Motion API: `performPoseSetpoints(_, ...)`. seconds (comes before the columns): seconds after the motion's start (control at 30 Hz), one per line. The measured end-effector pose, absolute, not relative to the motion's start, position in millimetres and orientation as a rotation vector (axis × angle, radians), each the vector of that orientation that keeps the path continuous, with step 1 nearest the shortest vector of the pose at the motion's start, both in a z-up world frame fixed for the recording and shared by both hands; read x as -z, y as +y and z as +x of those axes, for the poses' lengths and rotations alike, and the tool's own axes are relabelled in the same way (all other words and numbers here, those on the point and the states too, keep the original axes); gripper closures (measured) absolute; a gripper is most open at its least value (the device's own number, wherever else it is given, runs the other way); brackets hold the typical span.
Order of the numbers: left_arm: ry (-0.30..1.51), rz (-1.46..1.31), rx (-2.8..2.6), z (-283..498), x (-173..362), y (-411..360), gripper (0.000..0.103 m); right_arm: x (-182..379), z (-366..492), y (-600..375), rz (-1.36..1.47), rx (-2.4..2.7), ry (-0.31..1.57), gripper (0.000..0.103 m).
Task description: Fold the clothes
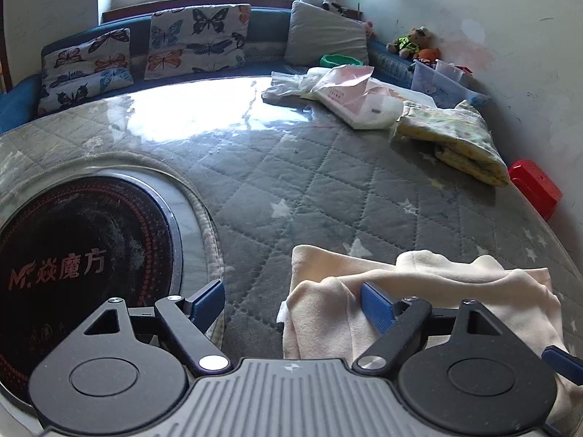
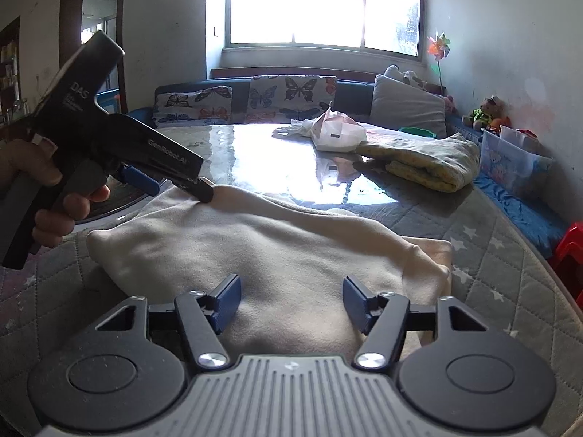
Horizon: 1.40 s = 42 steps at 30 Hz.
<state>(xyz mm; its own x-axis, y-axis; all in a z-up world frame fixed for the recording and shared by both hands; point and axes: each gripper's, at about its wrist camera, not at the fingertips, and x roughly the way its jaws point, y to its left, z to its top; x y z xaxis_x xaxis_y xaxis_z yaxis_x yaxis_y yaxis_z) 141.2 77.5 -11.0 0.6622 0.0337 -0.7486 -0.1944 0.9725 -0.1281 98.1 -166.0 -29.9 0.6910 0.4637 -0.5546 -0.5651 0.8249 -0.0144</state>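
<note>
Jaws of left gripper (image 1: 293, 304) and right gripper (image 2: 291, 300) wide, empty, over cream garment (image 2: 277, 255) on quilted table (image 1: 328, 167)

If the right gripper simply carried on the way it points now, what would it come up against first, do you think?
Most likely the cream garment. The right gripper points down over it with its jaws open, nothing between them, and the cloth fills the space just ahead. How much gap remains is hard to judge.

We see a cream garment (image 2: 255, 255) on the grey quilted, star-dotted tabletop (image 1: 328, 189); beyond the garment lies a yellow, small-printed folded cloth (image 1: 459, 138), with butterfly-print cushions (image 1: 200, 40) behind it and a red stool (image 1: 535, 187) beside it
</note>
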Motion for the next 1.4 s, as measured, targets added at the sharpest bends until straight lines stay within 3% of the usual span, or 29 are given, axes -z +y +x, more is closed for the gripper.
performPoseSetpoints(0.03,0.838,-0.193,-0.135,141.9,11.4,76.3,0.016,29.1,98.0,-166.6,-0.188,-0.58,0.562,0.03)
performPoseSetpoints(0.17,0.845,-0.169,-0.15,146.5,14.6,73.9,0.014,29.9,97.8,-167.2,-0.191,-0.58,0.562,0.029)
performPoseSetpoints(0.37,0.829,-0.14,-0.151,141.3,12.4,71.0,0.011,28.3,95.0,-166.6,-0.19,-0.582,0.553,0.019)
performPoseSetpoints(0.6,0.804,-0.108,-0.146,127.0,5.7,67.8,0.004,23.0,90.6,-160.9,-0.194,-0.573,0.525,0.0)
performPoseSetpoints(0.7,0.793,-0.106,-0.14,118.6,3.3,68.0,0.0,20.8,88.2,-157.8,-0.204,-0.574,0.518,0.0)
performPoseSetpoints(1.4,0.738,-0.08,-0.183,44.6,-11.3,84.8,0.0,17.0,73.0,-138.4,-0.212,-0.587,0.534,0.0)
